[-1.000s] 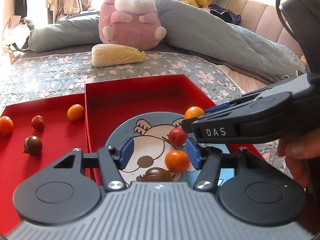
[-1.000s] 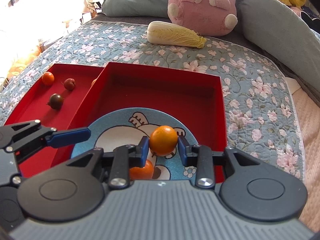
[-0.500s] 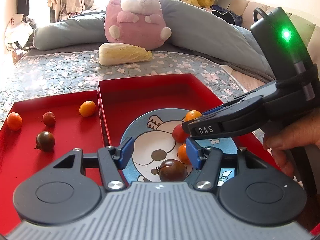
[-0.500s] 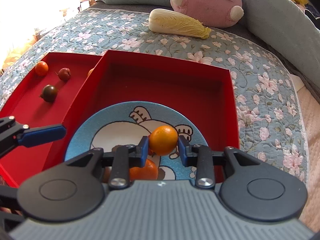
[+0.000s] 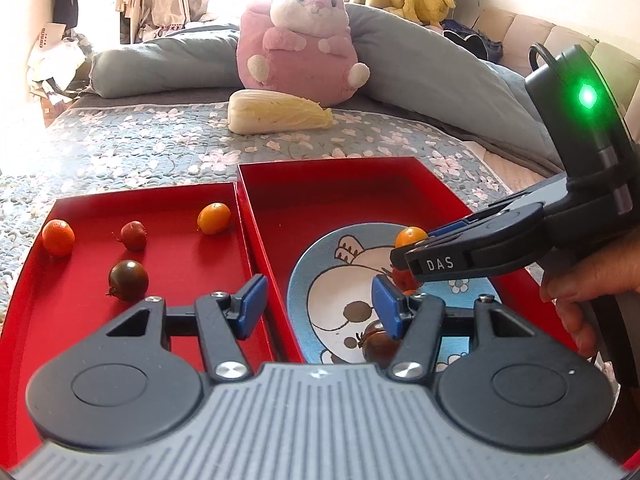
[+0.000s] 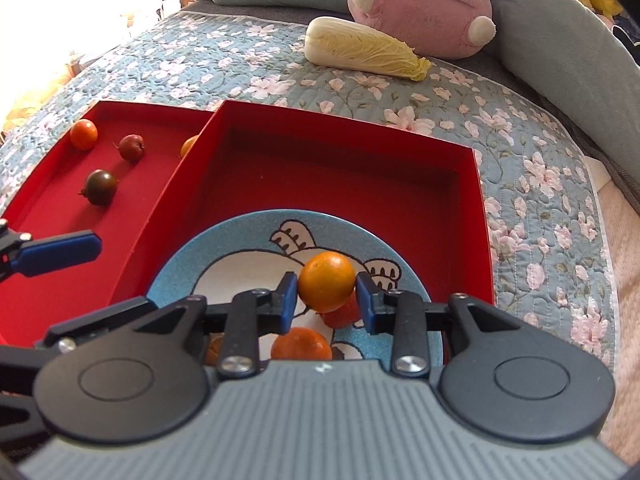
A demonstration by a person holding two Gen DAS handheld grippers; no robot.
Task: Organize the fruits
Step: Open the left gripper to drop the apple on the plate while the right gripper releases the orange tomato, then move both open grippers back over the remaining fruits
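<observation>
Right hand-held gripper (image 6: 326,300): blue pads closed on an orange kumquat (image 6: 327,281), held above the blue cartoon plate (image 6: 180,268) in the deeper red box (image 6: 478,216). On the plate beneath: a red fruit (image 6: 344,312), an orange fruit (image 6: 301,345) and, in the left wrist view, a dark tomato (image 5: 378,344). Left hand-held gripper (image 5: 319,304): jaws apart, holding nothing, straddling the wall between the two boxes. Shallow red tray (image 5: 24,320), just beside the box on its left: one orange fruit (image 5: 58,237), one small red fruit (image 5: 133,235), one yellow-orange kumquat (image 5: 214,218), one dark tomato (image 5: 128,280), all apart from each other. Both containers rest on a floral quilted bed (image 6: 532,168). Farther back: a napa cabbage (image 6: 362,48) lying beside a pink plush toy (image 6: 420,0), and grey pillows (image 5: 160,66).
</observation>
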